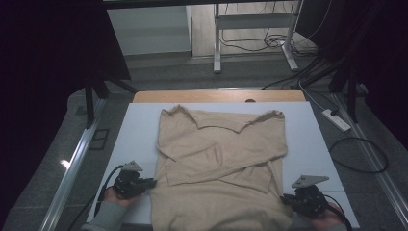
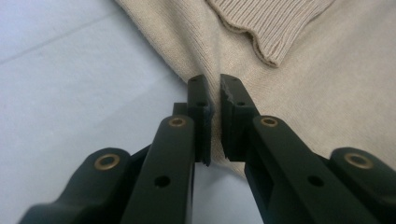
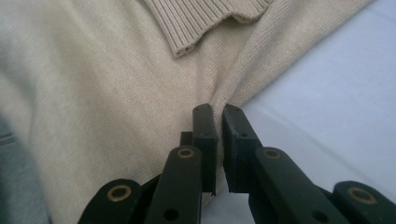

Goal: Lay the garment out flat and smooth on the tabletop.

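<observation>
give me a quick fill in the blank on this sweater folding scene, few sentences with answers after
1. The beige sweater lies on a ____ table.
2. The left gripper is shut on the sweater's ____ edge in the high view.
3. The right gripper pinches the knit with its jaws ____.
4. Both sleeves are folded ____ the sweater's body.

Missing words: white; left; shut; across

A flat white rectangular table top (image 1: 134,130) is seen, with a strip of light wooden board (image 1: 159,96) exposed along its far edge. A beige knitted sweater (image 1: 221,159) is laid flat on the white surface, its collar towards the far edge and its sleeves folded across the body. White surface is left bare on both sides of the garment.
</observation>
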A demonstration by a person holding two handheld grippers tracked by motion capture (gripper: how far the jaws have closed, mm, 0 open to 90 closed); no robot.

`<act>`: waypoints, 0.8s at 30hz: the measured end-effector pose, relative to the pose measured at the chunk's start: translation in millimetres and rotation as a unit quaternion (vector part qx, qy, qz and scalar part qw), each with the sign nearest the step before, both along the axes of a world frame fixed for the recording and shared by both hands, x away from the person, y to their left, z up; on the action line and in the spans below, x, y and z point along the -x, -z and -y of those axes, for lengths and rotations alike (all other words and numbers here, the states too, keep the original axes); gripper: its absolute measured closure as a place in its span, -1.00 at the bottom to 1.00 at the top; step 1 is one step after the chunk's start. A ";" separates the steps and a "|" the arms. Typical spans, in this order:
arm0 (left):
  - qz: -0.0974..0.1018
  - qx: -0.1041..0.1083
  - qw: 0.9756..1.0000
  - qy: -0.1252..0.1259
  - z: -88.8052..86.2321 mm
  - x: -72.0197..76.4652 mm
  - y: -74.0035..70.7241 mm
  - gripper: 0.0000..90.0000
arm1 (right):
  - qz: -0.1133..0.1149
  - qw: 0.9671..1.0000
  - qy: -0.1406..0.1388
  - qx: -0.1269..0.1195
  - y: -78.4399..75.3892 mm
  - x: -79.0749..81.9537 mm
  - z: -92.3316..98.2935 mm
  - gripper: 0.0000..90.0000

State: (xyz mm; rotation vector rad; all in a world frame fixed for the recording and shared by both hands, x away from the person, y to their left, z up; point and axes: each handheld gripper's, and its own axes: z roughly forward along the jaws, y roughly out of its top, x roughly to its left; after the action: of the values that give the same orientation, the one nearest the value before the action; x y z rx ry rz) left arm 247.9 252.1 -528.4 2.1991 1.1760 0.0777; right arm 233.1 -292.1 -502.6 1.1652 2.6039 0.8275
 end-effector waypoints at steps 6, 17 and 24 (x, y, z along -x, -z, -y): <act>0.028 0.000 1.000 -0.008 6.1 1.8 -4.0 0.69 | 0.013 1.000 0.006 -0.008 -1.7 -0.8 0.6 0.78; 0.080 0.007 0.996 -0.029 26.6 -15.1 -13.5 -0.43 | 0.075 0.996 -0.038 -0.030 -22.1 -16.3 -42.9 0.14; 0.084 0.010 0.996 -0.026 23.9 -15.3 -12.5 -0.55 | 0.080 0.990 -0.108 -0.036 -28.3 -35.7 -100.2 0.04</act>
State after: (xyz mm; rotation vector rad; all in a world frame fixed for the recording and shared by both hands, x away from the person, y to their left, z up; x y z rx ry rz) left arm 263.2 228.2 -515.9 2.1002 1.1345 0.2648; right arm 268.8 -191.9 -474.3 0.8044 2.6148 1.0194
